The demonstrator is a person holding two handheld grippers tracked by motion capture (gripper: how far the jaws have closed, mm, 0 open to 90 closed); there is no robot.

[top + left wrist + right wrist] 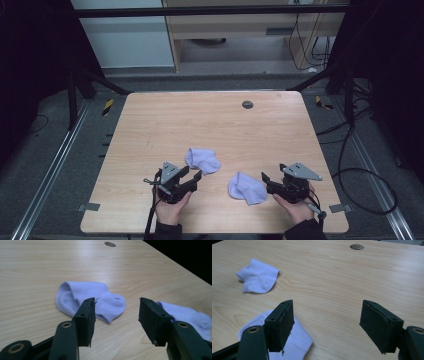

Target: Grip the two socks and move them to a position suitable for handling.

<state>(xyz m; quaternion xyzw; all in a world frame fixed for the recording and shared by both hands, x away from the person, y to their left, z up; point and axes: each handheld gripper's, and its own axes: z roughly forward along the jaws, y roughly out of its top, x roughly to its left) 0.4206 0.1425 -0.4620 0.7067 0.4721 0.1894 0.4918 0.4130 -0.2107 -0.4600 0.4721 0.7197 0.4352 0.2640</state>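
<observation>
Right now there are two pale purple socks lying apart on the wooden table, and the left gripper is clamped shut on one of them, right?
Not quite. The two socks do lie apart on the table, but the left gripper is open, holding nothing, as the left gripper view shows.

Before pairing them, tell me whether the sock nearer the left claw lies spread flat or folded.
Folded: the small lavender fabric sock lies doubled over, its cuff layered over the foot.
</observation>
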